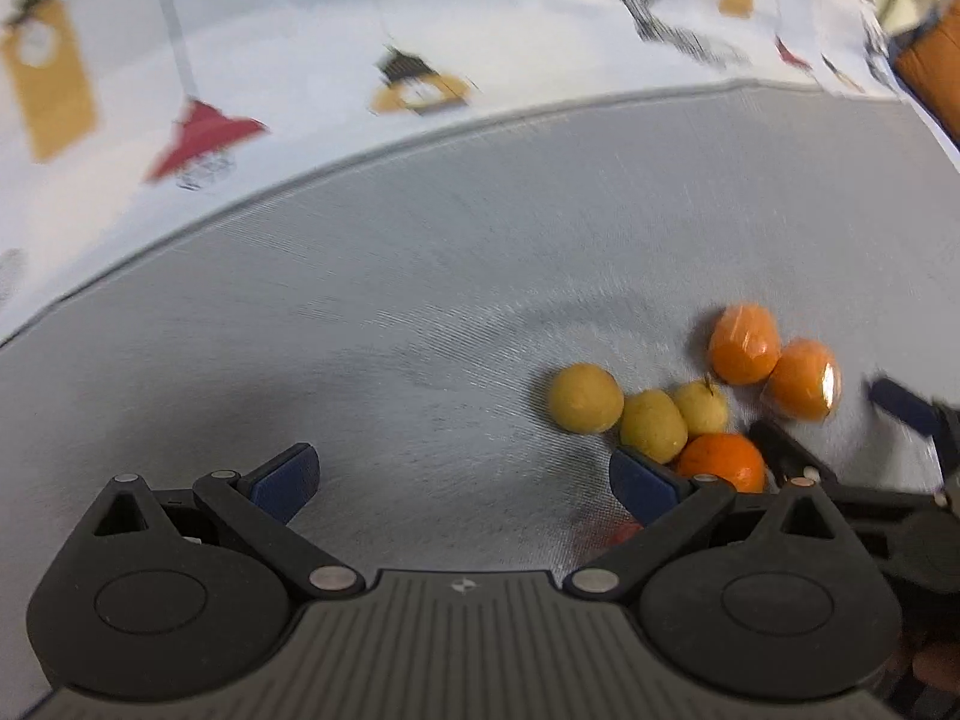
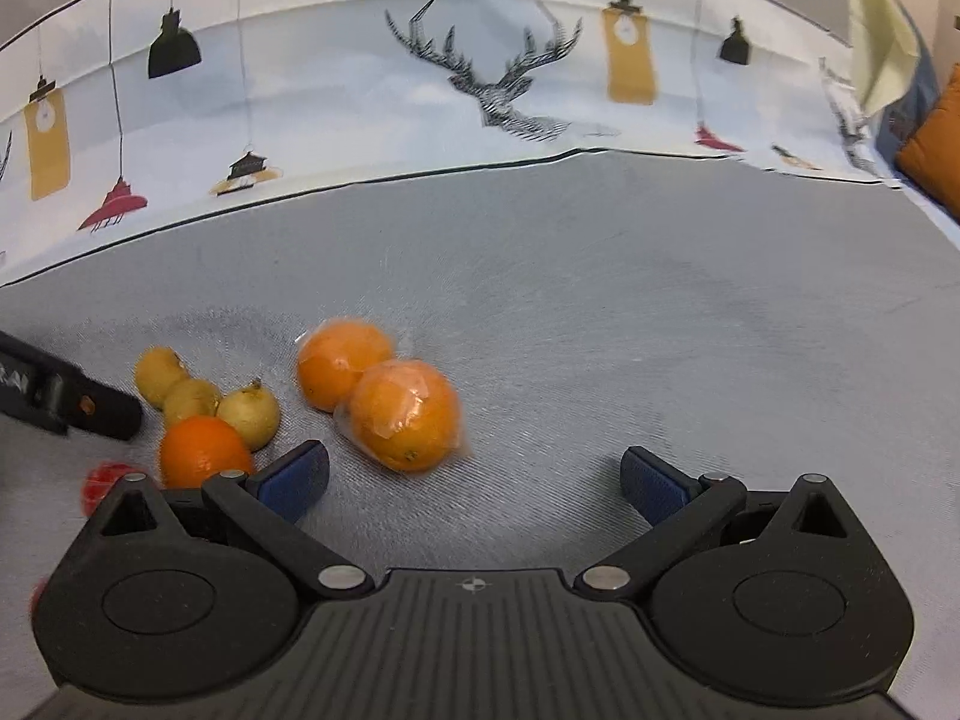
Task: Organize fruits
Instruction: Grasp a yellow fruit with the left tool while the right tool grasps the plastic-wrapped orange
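Both spread and empty: left hand-held gripper (image 1: pixel 462 480), right hand-held gripper (image 2: pixel 474 480). Clustered on grey woven cloth (image 2: pixel 600 312): plastic-wrapped oranges (image 2: pixel 402 414), small yellow round fruits (image 2: pixel 249 411) (unsorted, probably awaiting grouping).

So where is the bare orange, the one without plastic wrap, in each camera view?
Left wrist view: bare orange low right, just beyond the gripper's right fingertip.
Right wrist view: bare orange low left, just beyond the gripper's left fingertip.
Shared landmark: the stemmed yellow fruit touching it.
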Motion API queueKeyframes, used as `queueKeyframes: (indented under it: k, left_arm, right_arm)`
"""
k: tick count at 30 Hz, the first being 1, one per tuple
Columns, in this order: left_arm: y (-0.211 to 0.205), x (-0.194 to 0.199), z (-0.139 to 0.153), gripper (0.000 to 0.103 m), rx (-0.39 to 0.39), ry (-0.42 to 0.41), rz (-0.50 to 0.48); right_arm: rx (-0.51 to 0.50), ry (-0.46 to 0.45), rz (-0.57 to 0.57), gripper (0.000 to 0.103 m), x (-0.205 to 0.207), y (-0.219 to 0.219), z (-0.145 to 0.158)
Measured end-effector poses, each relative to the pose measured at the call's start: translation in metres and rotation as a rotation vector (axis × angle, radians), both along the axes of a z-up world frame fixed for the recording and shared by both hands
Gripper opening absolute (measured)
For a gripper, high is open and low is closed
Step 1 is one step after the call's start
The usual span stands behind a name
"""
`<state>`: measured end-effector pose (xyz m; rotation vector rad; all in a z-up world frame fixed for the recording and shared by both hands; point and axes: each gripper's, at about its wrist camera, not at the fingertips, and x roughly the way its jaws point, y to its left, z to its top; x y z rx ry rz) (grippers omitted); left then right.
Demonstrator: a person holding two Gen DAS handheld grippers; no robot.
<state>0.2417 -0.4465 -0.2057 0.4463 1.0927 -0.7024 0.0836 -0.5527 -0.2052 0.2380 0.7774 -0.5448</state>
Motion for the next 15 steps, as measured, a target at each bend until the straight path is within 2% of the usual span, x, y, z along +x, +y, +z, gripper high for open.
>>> queueKeyframes:
  k: [3, 8, 9, 11, 13, 14, 15]
  left_arm:
    - [-0.012, -0.004, -0.005, 0.103, 0.003, -0.095, -0.061]
    - [-0.024, -0.007, -0.006, 0.102, -0.011, -0.116, -0.101]
    - [-0.025, -0.009, -0.005, 0.098, -0.015, -0.121, -0.105]
    - [-0.023, -0.018, -0.001, 0.079, -0.036, -0.156, -0.131]
    - [-0.024, -0.028, 0.004, 0.031, -0.050, -0.176, -0.191]
    - [-0.025, -0.033, 0.005, 0.030, -0.045, -0.180, -0.220]
    - [-0.025, -0.037, 0.006, 0.030, -0.037, -0.189, -0.223]
  right_arm:
    - [-0.055, -0.039, 0.026, 0.102, 0.003, 0.000, -0.006]
    - [-0.077, -0.066, 0.036, 0.102, 0.005, -0.004, -0.008]
    - [-0.081, -0.067, 0.036, 0.102, 0.005, -0.003, -0.007]
    - [-0.088, -0.057, 0.029, 0.102, 0.005, -0.002, -0.007]
    - [-0.093, -0.066, 0.044, 0.084, 0.003, 0.004, -0.004]
    - [-0.120, -0.071, 0.070, 0.057, 0.002, 0.011, -0.002]
    - [-0.145, -0.061, 0.098, 0.039, 0.003, 0.017, 0.000]
